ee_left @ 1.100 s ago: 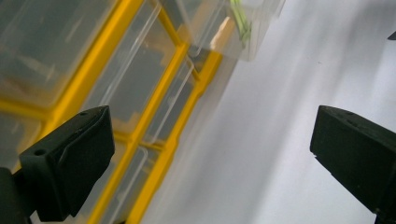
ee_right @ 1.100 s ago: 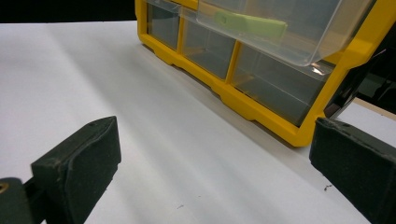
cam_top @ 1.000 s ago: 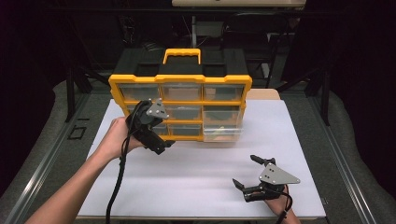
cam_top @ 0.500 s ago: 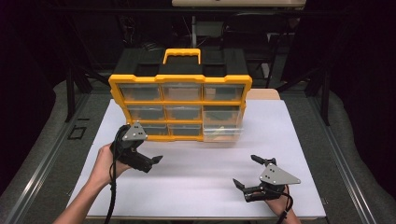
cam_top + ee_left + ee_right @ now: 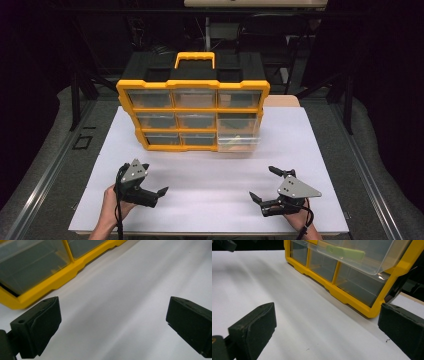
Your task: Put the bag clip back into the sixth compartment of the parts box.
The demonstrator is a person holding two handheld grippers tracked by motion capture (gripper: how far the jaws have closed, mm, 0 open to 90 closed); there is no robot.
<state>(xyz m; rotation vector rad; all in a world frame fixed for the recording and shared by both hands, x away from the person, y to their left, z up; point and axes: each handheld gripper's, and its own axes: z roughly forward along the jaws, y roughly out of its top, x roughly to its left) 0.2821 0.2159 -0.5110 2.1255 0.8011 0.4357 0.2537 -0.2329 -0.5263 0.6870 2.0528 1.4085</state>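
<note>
Left tool (image 5: 152,186): jaws apart, empty, low over white counter (image 5: 210,175), near edge. Organizer (image 5: 192,116): yellow, upright, mid-counter, well apart from both tools; right middle drawer (image 5: 239,134) pulled out. Right tool (image 5: 264,185): jaws apart, empty.

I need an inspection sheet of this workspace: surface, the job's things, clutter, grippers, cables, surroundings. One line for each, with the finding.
Surface: white table top, bare in front of the organizer.
Job's things: yellow drawer organizer stands upright at the far side; its lower right clear drawer is pulled out, with a green item inside; the other drawers sit flush.
Clutter: nothing seen.
Grippers: left gripper and right gripper rest near the front edge, jaws open, holding nothing, apart from the organizer.
Cables: a black cable trails from the left gripper toward the person.
Surroundings: dark room, grey floor beside the table, black stands behind.
</note>
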